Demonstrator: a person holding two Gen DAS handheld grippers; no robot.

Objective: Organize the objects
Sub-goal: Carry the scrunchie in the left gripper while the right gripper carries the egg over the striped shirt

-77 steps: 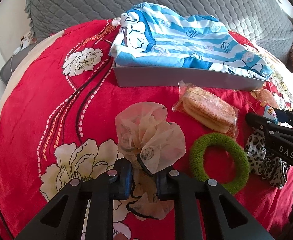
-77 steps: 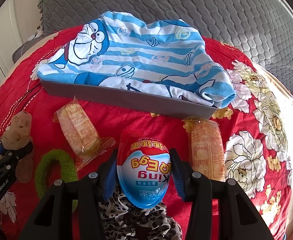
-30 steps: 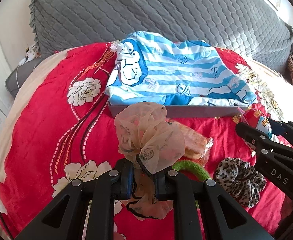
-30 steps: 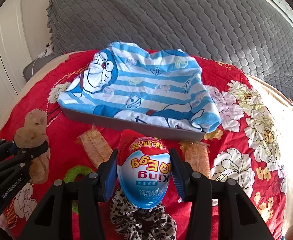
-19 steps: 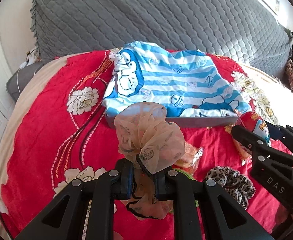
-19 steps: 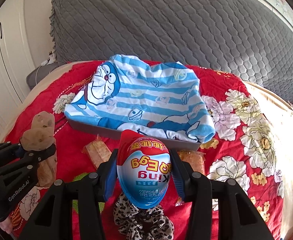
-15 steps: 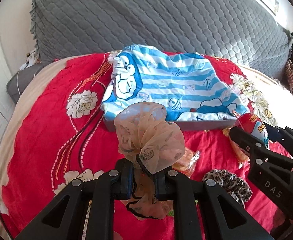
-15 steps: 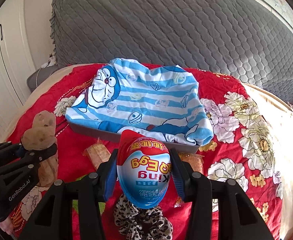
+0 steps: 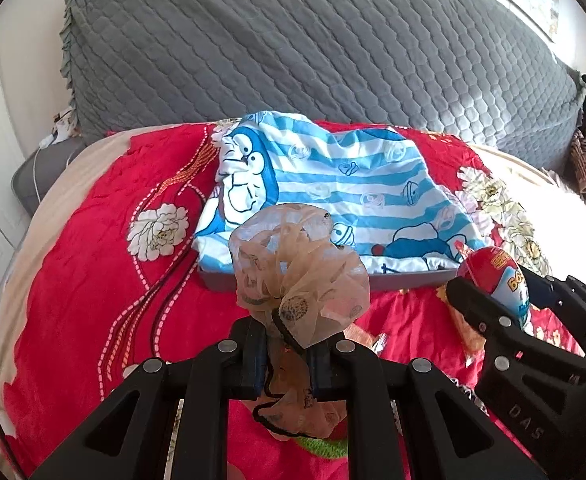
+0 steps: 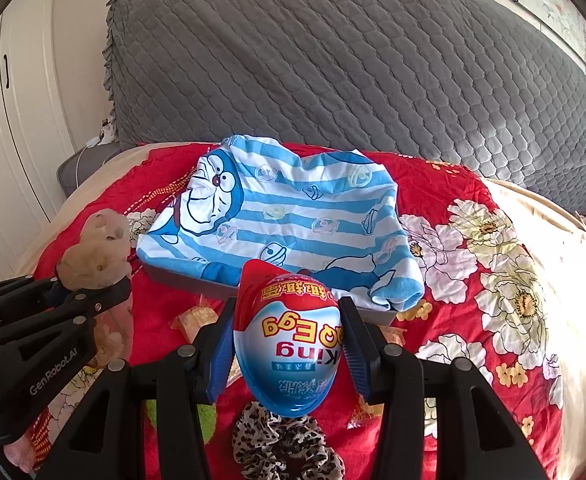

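Both tools loaded, raised above the red floral bed (image 10: 433, 196).
Left tool (image 9: 287, 354) clenches the beige sheer scrunchie (image 9: 299, 268); right tool (image 10: 285, 342) grasps the red-and-blue plastic egg (image 10: 287, 340), clearing the grey tray (image 9: 405, 280) at 12 o'clock.

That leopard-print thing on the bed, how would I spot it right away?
Start at the red floral bedspread and the grey tray draped with a striped cartoon cloth. In front of it, directly below the held toy egg, lies the leopard-print scrunchie: the only spotted black-and-tan ruffle there.
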